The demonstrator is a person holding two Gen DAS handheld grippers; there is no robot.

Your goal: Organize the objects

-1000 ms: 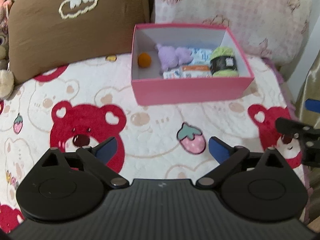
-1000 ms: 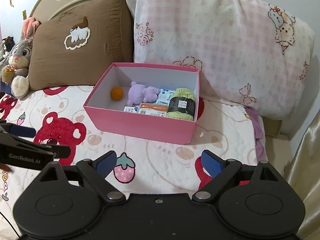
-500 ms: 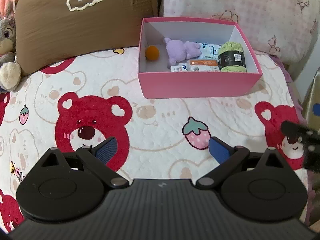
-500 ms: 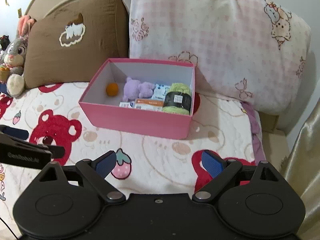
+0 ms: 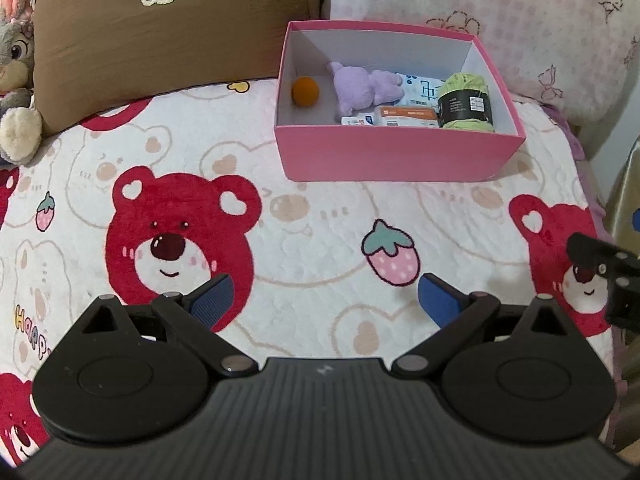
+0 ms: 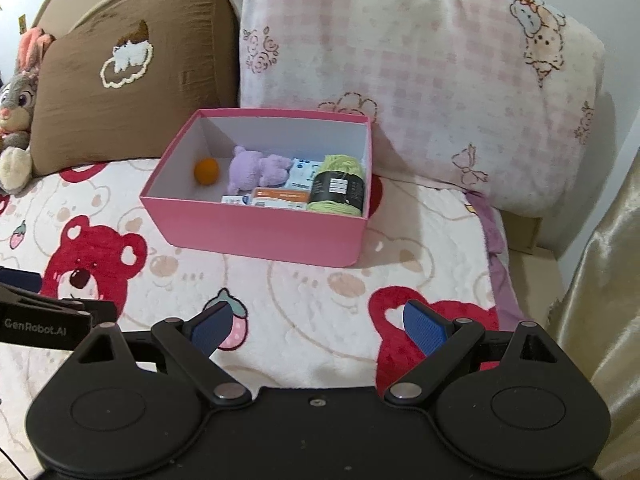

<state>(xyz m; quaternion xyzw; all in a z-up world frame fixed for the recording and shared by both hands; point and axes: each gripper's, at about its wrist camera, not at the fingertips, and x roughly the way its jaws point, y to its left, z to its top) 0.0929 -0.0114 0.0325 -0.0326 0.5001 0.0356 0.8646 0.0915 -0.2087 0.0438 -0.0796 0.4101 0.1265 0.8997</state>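
Note:
A pink box (image 5: 384, 156) (image 6: 256, 232) stands on the bear-print blanket (image 5: 320, 216) near the pillows. Inside it lie an orange ball (image 5: 305, 91) (image 6: 207, 171), a purple plush toy (image 5: 362, 88) (image 6: 256, 168), a green yarn skein (image 5: 466, 103) (image 6: 340, 186), and flat packets (image 5: 404, 115) (image 6: 280, 197). My left gripper (image 5: 325, 302) hovers open over the blanket, well short of the box, with nothing between its fingers. My right gripper (image 6: 318, 326) is likewise open and holds nothing, in front of the box's near right corner.
A brown pillow (image 5: 160, 28) (image 6: 132, 92) and a pink checked pillow (image 5: 500, 20) (image 6: 420, 80) lean behind the box. A stuffed rabbit (image 5: 16, 68) (image 6: 16, 112) sits at the far left. A gold curtain (image 6: 600, 300) hangs past the bed's right edge.
Both grippers have drawn back from the box, which now looks smaller and farther off. Both stay open and hold nothing.

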